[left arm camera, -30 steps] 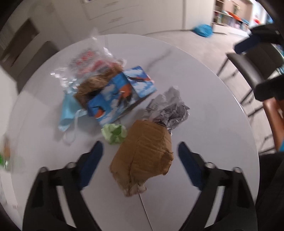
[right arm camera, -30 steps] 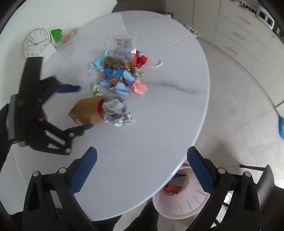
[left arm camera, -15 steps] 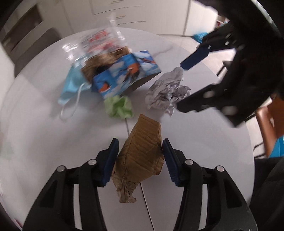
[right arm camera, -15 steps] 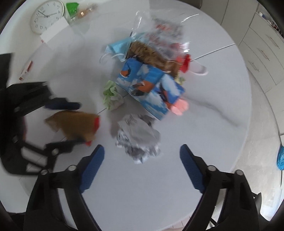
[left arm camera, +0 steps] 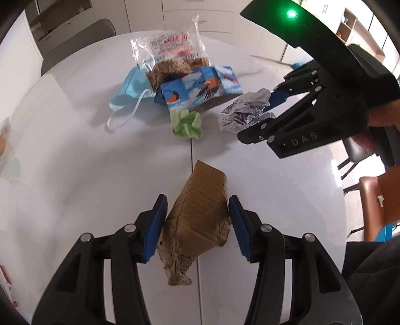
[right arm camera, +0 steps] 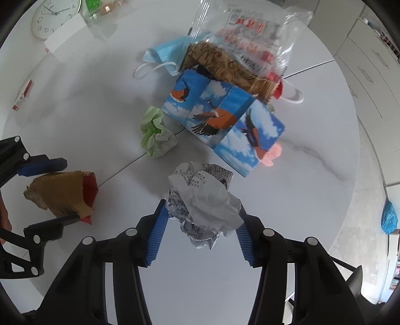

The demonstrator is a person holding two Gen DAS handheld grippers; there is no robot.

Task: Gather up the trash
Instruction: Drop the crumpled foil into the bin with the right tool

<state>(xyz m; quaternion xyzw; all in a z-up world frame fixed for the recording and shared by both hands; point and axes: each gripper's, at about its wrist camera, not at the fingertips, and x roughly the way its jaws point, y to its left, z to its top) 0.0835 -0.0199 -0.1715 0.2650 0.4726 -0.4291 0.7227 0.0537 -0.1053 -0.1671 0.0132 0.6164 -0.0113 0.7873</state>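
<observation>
My left gripper (left arm camera: 197, 226) is shut on a crumpled brown paper package (left arm camera: 200, 220), which also shows in the right wrist view (right arm camera: 62, 193). My right gripper (right arm camera: 200, 225) is closed around a crumpled grey-white newspaper ball (right arm camera: 202, 200); it also shows in the left wrist view (left arm camera: 246, 113). On the white round table (left arm camera: 75, 162) lie a green paper wad (right arm camera: 155, 135), a blue bird-print box (right arm camera: 222, 120), a blue face mask (right arm camera: 162, 55) and a clear plastic snack bag (right arm camera: 250, 32).
A wall clock (right arm camera: 55, 17) and a small red-white card (right arm camera: 23, 95) lie at the table's far left. A pink paper scrap (right arm camera: 271, 153) sits by the box. Chairs (left arm camera: 375, 190) stand to the right of the table. Cabinets (right arm camera: 370, 65) line the wall.
My left gripper closed on the brown package and holds it. My right gripper moved in to the newspaper ball and closed around it.
</observation>
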